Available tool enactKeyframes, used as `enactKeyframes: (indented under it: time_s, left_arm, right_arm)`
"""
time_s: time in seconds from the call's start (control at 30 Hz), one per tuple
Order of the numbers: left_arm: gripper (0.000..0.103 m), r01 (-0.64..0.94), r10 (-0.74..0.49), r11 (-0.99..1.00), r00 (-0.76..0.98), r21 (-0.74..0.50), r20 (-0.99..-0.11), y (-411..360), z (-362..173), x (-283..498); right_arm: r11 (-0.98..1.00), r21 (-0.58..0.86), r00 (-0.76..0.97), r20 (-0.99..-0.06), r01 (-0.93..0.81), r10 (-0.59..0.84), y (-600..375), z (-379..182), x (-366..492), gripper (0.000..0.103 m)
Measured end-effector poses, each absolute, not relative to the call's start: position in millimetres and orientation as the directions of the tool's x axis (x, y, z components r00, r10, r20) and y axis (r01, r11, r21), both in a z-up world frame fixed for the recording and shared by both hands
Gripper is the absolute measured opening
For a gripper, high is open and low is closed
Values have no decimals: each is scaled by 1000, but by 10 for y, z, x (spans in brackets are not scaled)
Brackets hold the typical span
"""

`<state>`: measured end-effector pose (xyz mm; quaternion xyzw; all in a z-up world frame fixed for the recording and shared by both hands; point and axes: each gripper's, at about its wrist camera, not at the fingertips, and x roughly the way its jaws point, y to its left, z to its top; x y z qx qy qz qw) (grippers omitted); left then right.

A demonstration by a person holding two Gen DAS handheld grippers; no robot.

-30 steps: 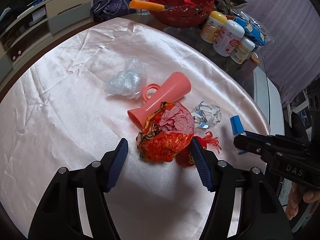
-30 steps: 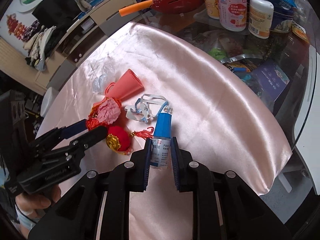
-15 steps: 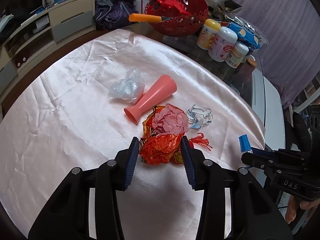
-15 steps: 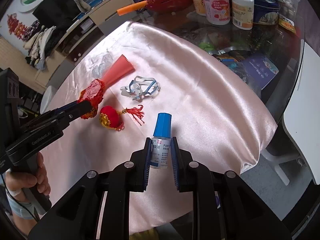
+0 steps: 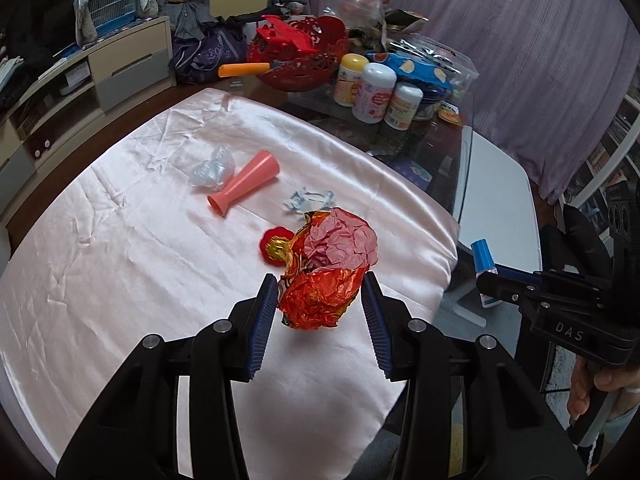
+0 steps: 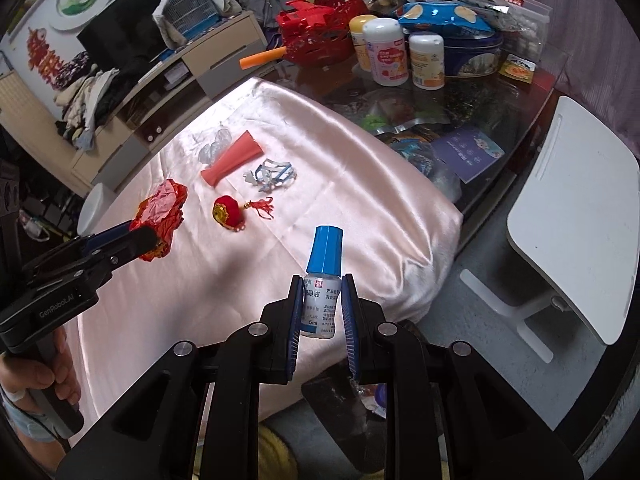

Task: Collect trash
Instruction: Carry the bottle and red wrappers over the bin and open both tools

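Note:
My left gripper [image 5: 320,292] is shut on a crumpled orange foil and pink paper wrapper [image 5: 328,268] and holds it above the pink satin cloth [image 5: 120,260]. It also shows in the right wrist view [image 6: 160,216]. My right gripper [image 6: 322,300] is shut on a small eye-drop bottle [image 6: 322,276] with a blue cap, held off the table's near edge. The bottle shows in the left wrist view [image 5: 483,258]. On the cloth lie a clear plastic bag [image 5: 212,168], torn blue-white scraps [image 5: 308,200], a pink cone [image 5: 246,182] and a red tasselled ornament [image 6: 228,210].
A red basket [image 5: 304,60], several white bottles [image 5: 374,92] and snack packs [image 5: 420,68] crowd the far glass table end. A white side table [image 6: 572,248] stands right of the table. A low cabinet [image 5: 80,80] runs along the left.
My left gripper closed on the foil wrapper and lifted it off the cloth toward the near edge. My right gripper drew back past the table edge with the bottle.

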<state>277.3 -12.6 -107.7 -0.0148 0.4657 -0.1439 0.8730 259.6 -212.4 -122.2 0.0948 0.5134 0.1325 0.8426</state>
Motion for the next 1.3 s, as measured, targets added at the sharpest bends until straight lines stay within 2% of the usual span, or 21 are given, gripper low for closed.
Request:
enactKeyframes:
  time_s: [0.4,0.67,0.83,0.97,1.2,1.3]
  left_arm:
    - [41,386,-376,897,406,-217,-833,-864,-1443,2123]
    - [41,437,-431,852,274,-288,-860,-1280,-1951,1868]
    - [41,442,-404,851,208,-283,-891,-1453,-2370,1784]
    - [41,441,-370,857,171,-265,-913,-1507,-2627,1741]
    - [41,443,-340,864,157,-241,-927,-1511,-2790,1762]
    - [44,451,-339,860,151,-241,-929,-1547,-2796,1787]
  right_arm:
    - [963,269,423,-874,10,240,-2794,-1530,1889,21]
    - [955,282,387,-894,90,228,-3042,-1877,1549,21]
    - [942,311,365,-897,123,249,-3126,-2063,1453,21]
    - [904,407,313,-882,130,352,-3138,-2330,1483,21]
    - [910,393,257,-900,132,351,-3012,-2597,1563,23]
    - [915,381,253,-906,133,340,-2996,-2604,1578,24]
